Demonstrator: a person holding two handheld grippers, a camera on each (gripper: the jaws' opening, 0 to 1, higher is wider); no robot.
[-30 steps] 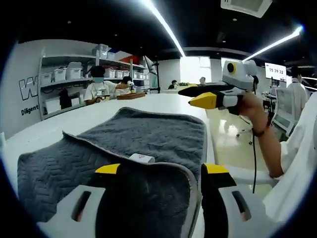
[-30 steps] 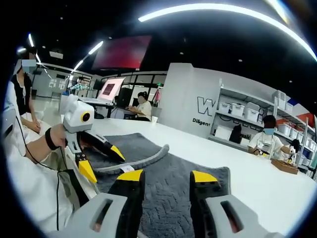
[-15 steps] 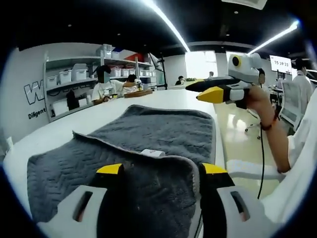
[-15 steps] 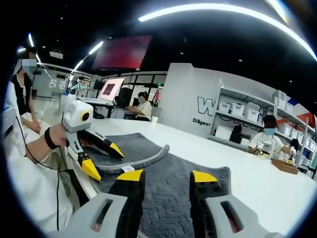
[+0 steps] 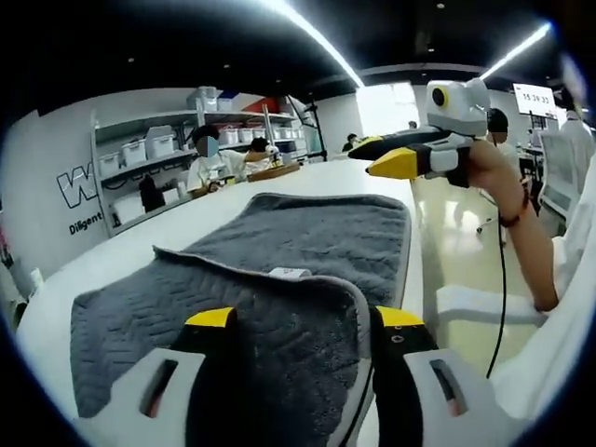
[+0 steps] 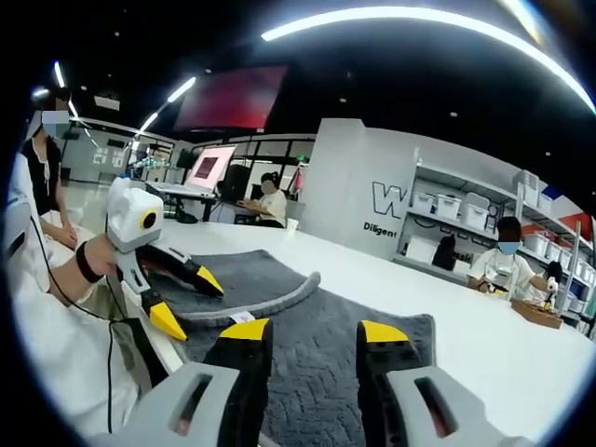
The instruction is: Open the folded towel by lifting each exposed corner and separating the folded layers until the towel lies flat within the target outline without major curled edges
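Observation:
A grey towel (image 5: 279,242) lies on the white table (image 5: 121,251), with its near part folded over and a white label (image 5: 289,273) on the fold's edge. My left gripper (image 5: 304,318) stands open just above that folded layer, holding nothing. In the right gripper view the left gripper (image 6: 186,300) hangs open at the towel's (image 6: 317,358) near corner, beside the curled pale hem (image 6: 275,300). My right gripper (image 6: 314,331) is open over the towel, with nothing in it. In the left gripper view the right gripper (image 5: 386,158) hovers above the table's right edge, held by a hand.
The table's edge (image 5: 421,270) drops to the floor on the right, where the person's arm (image 5: 521,233) reaches in. Shelves with white bins (image 5: 149,154) line the back wall. People sit at the table's far end (image 5: 219,163). Bare tabletop (image 6: 484,349) lies beyond the towel.
The left gripper has drawn back a little from the towel's corner, and its view has shifted with it. The right gripper has barely moved. The towel lies as before.

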